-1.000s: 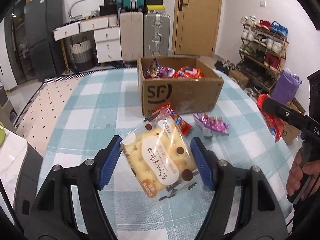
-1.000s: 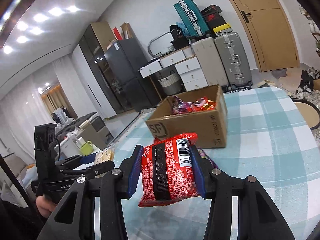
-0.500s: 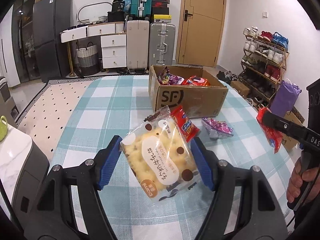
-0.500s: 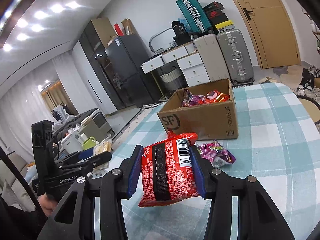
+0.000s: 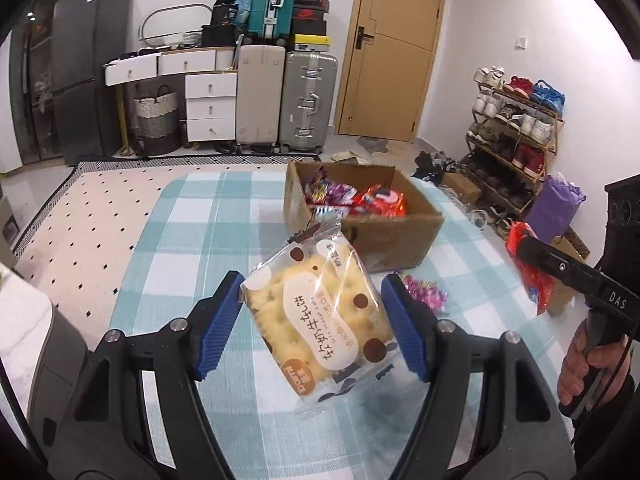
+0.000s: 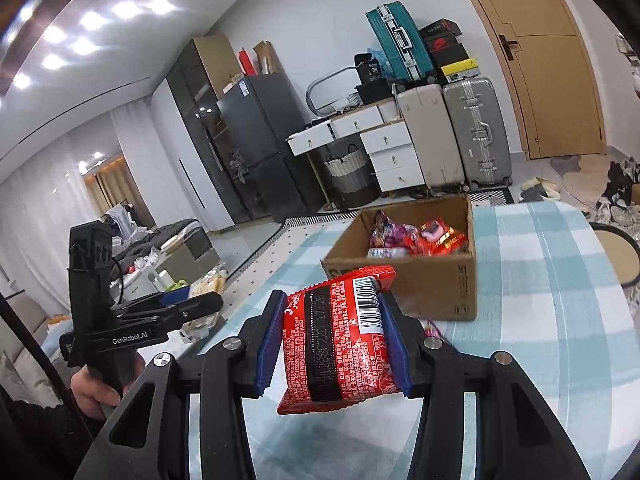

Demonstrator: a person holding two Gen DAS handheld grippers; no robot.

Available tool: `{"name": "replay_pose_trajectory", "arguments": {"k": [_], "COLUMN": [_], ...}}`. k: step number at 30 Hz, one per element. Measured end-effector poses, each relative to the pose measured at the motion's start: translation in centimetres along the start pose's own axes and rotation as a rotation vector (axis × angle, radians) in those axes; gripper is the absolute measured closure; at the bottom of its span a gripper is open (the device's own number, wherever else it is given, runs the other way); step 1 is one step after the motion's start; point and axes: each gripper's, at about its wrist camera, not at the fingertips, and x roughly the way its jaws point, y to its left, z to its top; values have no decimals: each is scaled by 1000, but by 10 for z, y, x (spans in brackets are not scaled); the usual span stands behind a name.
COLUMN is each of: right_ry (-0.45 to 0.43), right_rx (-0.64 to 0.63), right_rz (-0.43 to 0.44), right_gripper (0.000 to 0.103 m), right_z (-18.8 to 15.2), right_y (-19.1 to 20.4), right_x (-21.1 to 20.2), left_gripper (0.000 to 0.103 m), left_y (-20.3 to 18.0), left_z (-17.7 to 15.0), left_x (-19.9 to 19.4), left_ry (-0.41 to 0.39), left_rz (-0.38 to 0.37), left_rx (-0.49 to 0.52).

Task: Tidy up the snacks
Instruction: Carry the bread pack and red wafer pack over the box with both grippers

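A: Holding both packs in the air over the desk [image 5: 192,216]: the left hand-held gripper [image 5: 316,326] is clamped across a cake pack [image 5: 320,320], the right hand-held gripper [image 6: 334,342] across a red snack bag [image 6: 336,340].

B: How will they handle?

A: Both look light, soft and crinkly; the cake seems easy to crush. Gripping the flat sides mid-pack looks best. The box [image 5: 392,236] sits just ahead.

A yellow cake packet [image 5: 320,320] is showing brown dots (white label too), a red packet [image 6: 340,336] is wearing a black band, and the tablecloth [image 5: 192,216] is showing teal-and-white checks beside a brown cardboard box [image 5: 384,240].
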Motion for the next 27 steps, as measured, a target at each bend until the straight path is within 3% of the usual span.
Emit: {"name": "replay_pose_trajectory", "arguments": {"k": [5,12,21,27], "right_ry": [1,11,31,82], "right_rx": [-16,40,51,67], "right_rz": [18,72,41,5], "right_gripper": [56,56,56,56], "right_z": [40,93,157,184], "right_y": [-3,-24,-49,-70], "right_x": [9,24,57,100], "left_gripper": [34,34,34,34], "left_y": [-8,-16,-32,-40], "left_z": [47,111,181,214], "left_x": [10,40,100,162], "left_ry": [0,54,82,135], "left_rz": [-42,-149,-115,-110], "left_rx": [30,-7,12,18]}}
